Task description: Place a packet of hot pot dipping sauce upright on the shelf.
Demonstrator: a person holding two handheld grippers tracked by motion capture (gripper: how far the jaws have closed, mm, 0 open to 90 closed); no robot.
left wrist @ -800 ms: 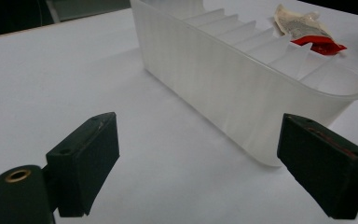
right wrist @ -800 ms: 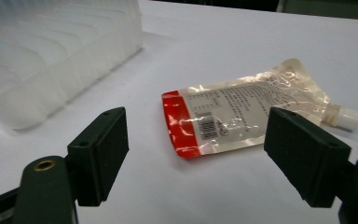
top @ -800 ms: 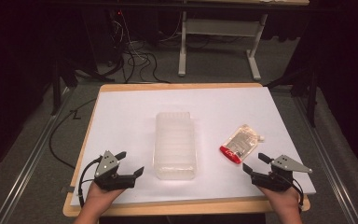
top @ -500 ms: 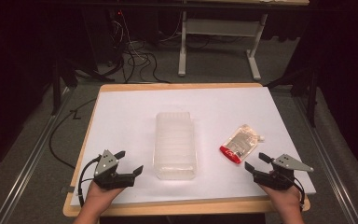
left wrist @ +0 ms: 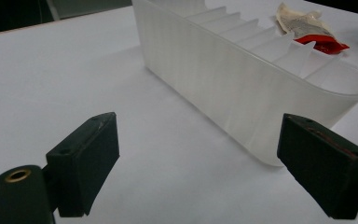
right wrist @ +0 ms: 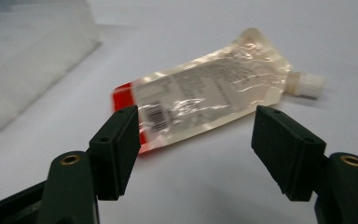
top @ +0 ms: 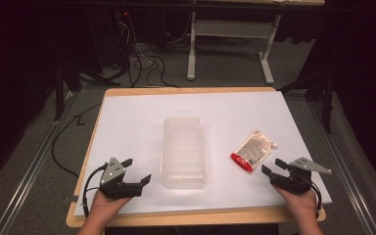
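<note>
A clear ribbed plastic bin (top: 184, 152) with dividers stands lengthwise at the table's middle. To its right lies a flat see-through pouch (top: 251, 149) with a red bottom edge and a white cap. My left gripper (top: 137, 171) rests open near the front edge, left of the bin. In the left gripper view the left gripper (left wrist: 198, 135) has only bare table between its jaws, with the bin (left wrist: 242, 88) just beyond its right jaw. My right gripper (top: 273, 168) is open just short of the pouch. In the right gripper view the right gripper (right wrist: 196, 122) frames the pouch (right wrist: 209, 95) without touching it.
A white sheet (top: 142, 117) covers the wooden table (top: 176, 91). Dark floor with cables (top: 142, 63) and a white desk frame (top: 225, 34) lies behind the table. A metal rail (top: 29, 166) runs along the floor at the left.
The right gripper has edged a little forward toward the pouch. The left gripper has stayed where it was.
</note>
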